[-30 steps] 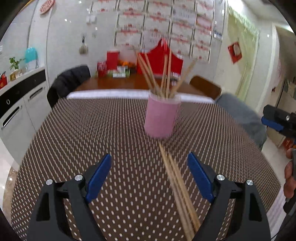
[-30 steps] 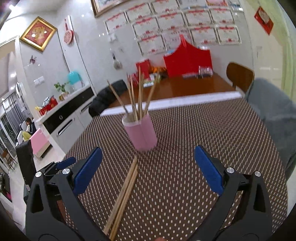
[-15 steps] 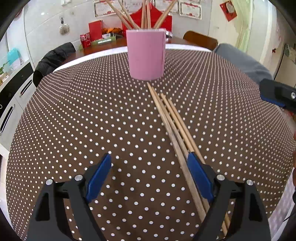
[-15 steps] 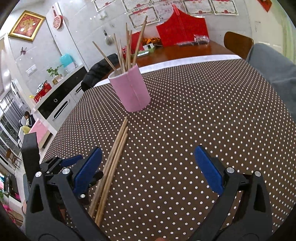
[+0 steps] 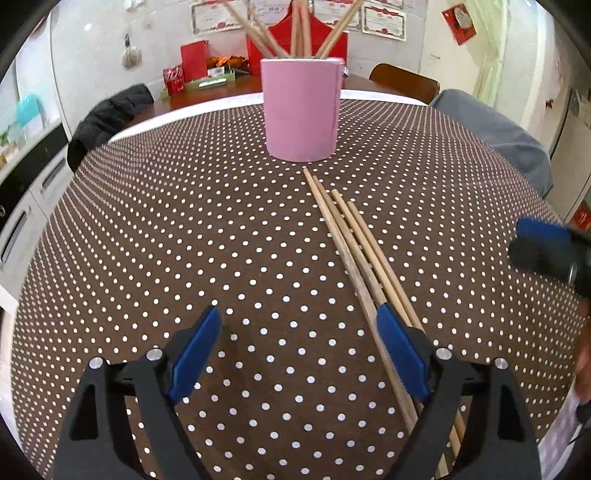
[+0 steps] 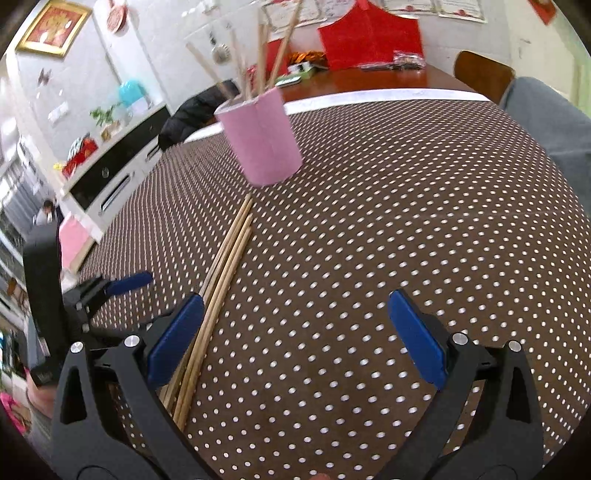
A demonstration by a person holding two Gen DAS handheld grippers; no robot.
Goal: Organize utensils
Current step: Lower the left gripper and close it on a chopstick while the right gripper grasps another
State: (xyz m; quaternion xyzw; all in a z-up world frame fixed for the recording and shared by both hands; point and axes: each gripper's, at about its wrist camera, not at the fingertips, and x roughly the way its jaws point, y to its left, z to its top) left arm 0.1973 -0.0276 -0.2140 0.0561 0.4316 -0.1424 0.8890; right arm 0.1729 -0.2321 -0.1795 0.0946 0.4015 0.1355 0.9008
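The left gripper (image 5: 299, 354) has its blue fingers (image 5: 195, 354) spread wide, with nothing between them but the dotted cloth. Its right-side finger sits over the near part of the loose chopsticks (image 5: 354, 243), and I cannot tell if it touches them.

The right gripper (image 6: 295, 332) has its fingers (image 6: 415, 334) wide apart too, and they hold nothing. Its left-side finger sits over the same chopsticks (image 6: 225, 266). In this view the left gripper (image 6: 110, 291) shows at the left edge, low near the cloth.

The loose chopsticks lie flat on the worktop (image 5: 147, 240), side by side in one bunch. Their far tips point at the pink cup (image 5: 301, 110) and stop just short of it.

The pink cup stands upright on the brown cloth with white dots. More chopsticks (image 5: 295, 29) stand in it and lean out in different ways.

Behind the worktop there is a wooden table with a red box (image 6: 369, 40). A dark jacket (image 5: 107, 122) hangs over a chair.
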